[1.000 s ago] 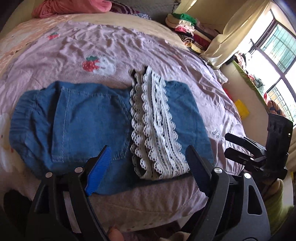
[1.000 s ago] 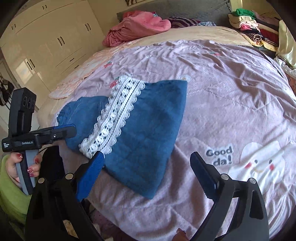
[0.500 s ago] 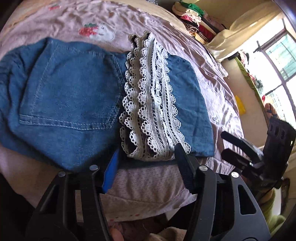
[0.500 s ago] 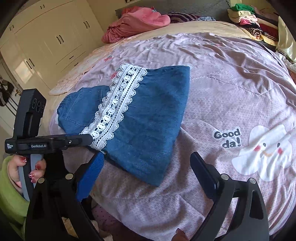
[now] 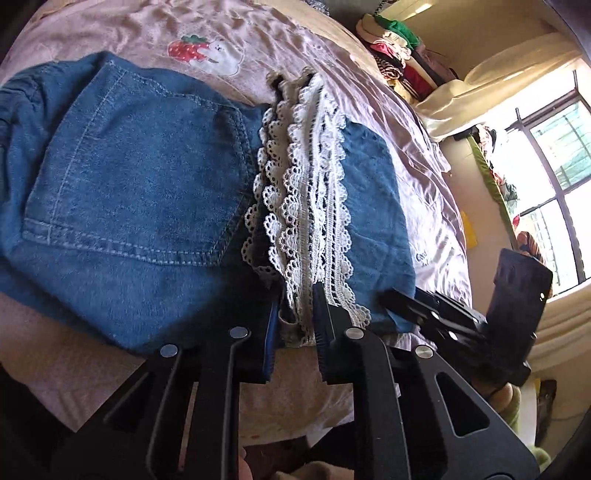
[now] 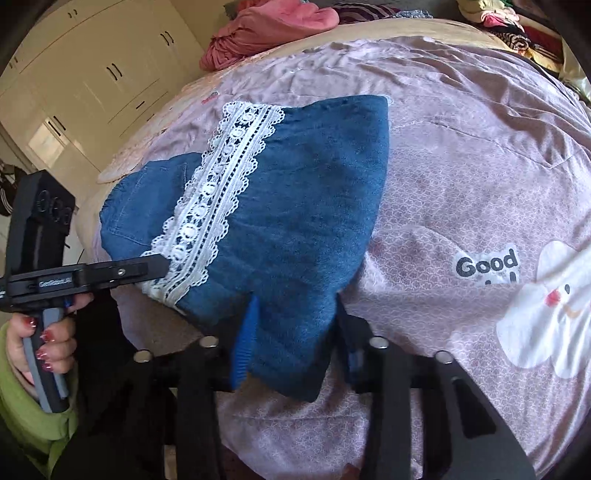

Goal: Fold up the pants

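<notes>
Lying across the near edge of the bed's wrinkled pink quilt (image 6: pixel 461 155) is a pair of blue denim pants (image 5: pixel 140 192) with a band of white scalloped lace trim (image 5: pixel 306 206), already folded so the lace hem rests over the back-pocket side. The left gripper (image 5: pixel 293 321), black with a blue pad on one finger, has its fingers drawn close together over the lace end nearest the quilt's front edge, pinching that white trim and the denim layers under it. The right gripper (image 6: pixel 291 332), of the same build, sits just beside it along the same edge, on the plain denim corner away from the lace; its blue-padded fingers (image 6: pixel 245 343) flank that corner with cloth bunched between them, though the jaws look only partly closed, and I cannot tell whether they truly clamp the fabric. A hand (image 6: pixel 37 336) with red-painted nails and a green sleeve grips the left tool's grey handle. On the quilt, right of the pants, a white cloud face and the words "Good" are printed; beyond the pants sits a strawberry print (image 5: pixel 188 48). At the quilt's far end lies a heap of pink bedding (image 6: pixel 273 26), with cream wardrobe doors (image 6: pixel 92 74) off to its left.
</notes>
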The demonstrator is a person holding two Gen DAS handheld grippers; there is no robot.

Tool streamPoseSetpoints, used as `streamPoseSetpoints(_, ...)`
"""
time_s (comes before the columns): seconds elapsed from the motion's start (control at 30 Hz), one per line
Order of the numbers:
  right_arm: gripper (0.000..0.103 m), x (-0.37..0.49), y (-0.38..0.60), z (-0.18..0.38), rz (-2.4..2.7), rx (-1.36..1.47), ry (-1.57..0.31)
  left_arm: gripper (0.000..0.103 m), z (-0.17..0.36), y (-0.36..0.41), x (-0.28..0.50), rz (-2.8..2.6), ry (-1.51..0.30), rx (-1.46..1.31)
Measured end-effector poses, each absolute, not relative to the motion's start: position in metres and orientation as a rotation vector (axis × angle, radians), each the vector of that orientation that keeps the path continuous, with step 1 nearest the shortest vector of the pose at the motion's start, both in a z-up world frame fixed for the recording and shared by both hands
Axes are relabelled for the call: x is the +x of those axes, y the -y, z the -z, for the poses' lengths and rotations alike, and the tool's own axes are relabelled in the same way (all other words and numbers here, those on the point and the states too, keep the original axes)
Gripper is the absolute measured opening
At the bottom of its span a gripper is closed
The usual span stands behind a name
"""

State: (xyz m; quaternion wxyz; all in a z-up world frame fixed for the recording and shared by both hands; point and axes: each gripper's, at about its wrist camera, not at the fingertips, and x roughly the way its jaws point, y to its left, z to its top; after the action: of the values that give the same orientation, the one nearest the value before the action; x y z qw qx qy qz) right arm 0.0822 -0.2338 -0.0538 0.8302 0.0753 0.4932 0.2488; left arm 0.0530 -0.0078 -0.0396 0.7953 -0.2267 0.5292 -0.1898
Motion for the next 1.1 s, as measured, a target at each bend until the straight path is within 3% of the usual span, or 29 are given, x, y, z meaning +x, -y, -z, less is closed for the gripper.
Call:
streamPoseSetpoints(0.33, 0.032, 0.070, 0.240, 0.060, -0.496, 0.136, -1.050, 0.011, 0.041, 0.015, 0.040, 0.372, -1.126, -0.363)
streamPoseSetpoints(0.73, 0.042, 0.064, 0.232, 0.057, -0.447, 0.096, -1.034, 0.017, 0.048, 0.016, 0.041, 0.345, -1.105, -0.324)
streamPoseSetpoints(1.1, 0.049, 0.053, 0.224, 0.013, -0.458, 0.034, -0.918, 0.035, 0.023, 0.005, 0.030, 0.274, -1.051, -0.262)
